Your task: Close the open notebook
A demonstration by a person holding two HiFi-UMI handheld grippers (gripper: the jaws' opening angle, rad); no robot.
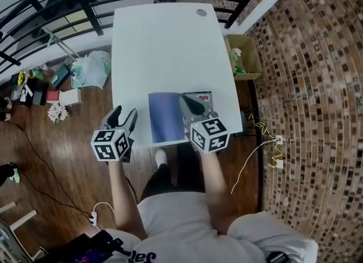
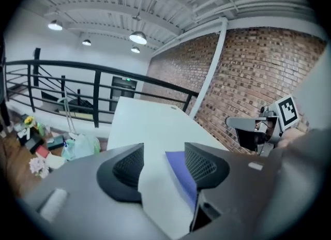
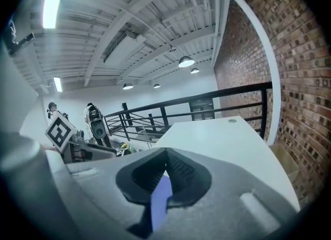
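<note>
The notebook (image 1: 167, 117) lay open on the counter (image 1: 170, 41), likely light and floppy; pinch its 3 o'clock edge. Left tongs (image 2: 163, 164) gaped empty; right tongs (image 3: 165, 153) were shut, seemingly empty.

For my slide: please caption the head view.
Left gripper open beside a white table; right gripper over the open notebook.

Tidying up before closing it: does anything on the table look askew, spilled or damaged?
Nothing stands out. The notebook lies open, roughly square to the near edge of the white table; no spill or damage shows.
</note>
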